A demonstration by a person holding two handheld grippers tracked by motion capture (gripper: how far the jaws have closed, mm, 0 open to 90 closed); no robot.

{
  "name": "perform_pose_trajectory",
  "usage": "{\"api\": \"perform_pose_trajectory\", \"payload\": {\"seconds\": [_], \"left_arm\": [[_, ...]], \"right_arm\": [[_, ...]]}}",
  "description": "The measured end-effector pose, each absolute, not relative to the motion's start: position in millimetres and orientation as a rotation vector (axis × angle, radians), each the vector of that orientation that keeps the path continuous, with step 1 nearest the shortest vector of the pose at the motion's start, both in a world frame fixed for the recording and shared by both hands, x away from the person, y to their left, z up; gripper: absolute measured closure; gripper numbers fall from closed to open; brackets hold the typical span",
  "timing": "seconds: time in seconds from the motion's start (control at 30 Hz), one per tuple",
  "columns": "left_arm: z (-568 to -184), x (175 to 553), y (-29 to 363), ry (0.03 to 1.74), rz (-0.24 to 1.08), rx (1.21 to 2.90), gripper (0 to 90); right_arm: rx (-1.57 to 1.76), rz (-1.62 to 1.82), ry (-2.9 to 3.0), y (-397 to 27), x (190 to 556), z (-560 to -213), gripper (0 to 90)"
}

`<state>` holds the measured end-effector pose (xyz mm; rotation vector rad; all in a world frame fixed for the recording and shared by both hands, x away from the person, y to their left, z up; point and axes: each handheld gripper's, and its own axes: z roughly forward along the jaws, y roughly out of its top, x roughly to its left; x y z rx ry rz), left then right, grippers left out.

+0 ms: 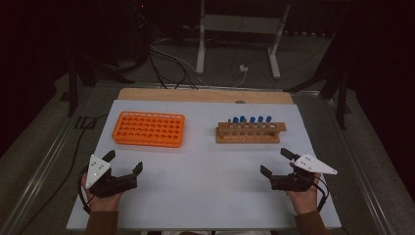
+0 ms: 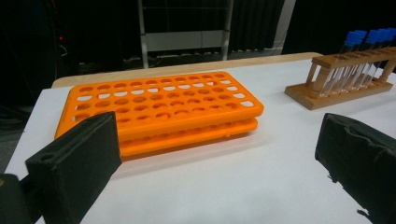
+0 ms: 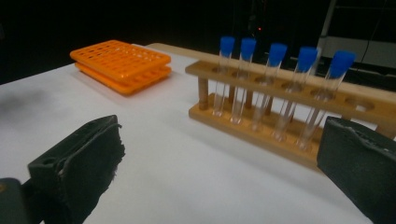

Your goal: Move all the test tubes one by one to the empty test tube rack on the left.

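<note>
Here both grippers — left gripper (image 1: 123, 162), right gripper (image 1: 277, 162) — rest with jaws wide open, holding nothing. The 5 blue-capped test tubes (image 1: 251, 120) stand in the wooden rack (image 1: 249, 137), beside the orange rack (image 1: 148, 129) on the worktop (image 1: 205, 191); best approach 1 tube squarely, gripping below its cap.

In the left gripper view, the wooden rack of clear, blue-capped test tubes (image 2: 343, 77) is cut off at the right edge; tube count can't be told there. The flat orange plastic rack w/ many holes (image 2: 161, 109) is partly hidden at its near left corner by a black jaw. In the right gripper view, the wooden rack's right end is covered by a jaw. The tubes' contents are too small to be made out from the high view.
</note>
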<state>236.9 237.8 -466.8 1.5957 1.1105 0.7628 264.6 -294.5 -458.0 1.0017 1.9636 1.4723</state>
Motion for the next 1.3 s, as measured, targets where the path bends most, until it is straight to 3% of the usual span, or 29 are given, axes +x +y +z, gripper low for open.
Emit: {"api": "perform_pose_trajectory", "payload": {"seconds": [0.73, 1.13, 1.3], "left_arm": [[-470, 240, 231, 1.102, 0.747, 1.628, 1.0], [-471, 242, 230, 1.102, 0.738, 1.629, 1.0], [-471, 242, 229, 1.098, 0.732, 1.632, 1.0]], "right_arm": [[1.085, 1.422, 1.897, -309, 332, -428, 0.1], [1.224, 1.366, 1.899, -312, 380, -441, 18.5], [1.258, 1.315, 1.889, -308, 394, -450, 39.3]]}}
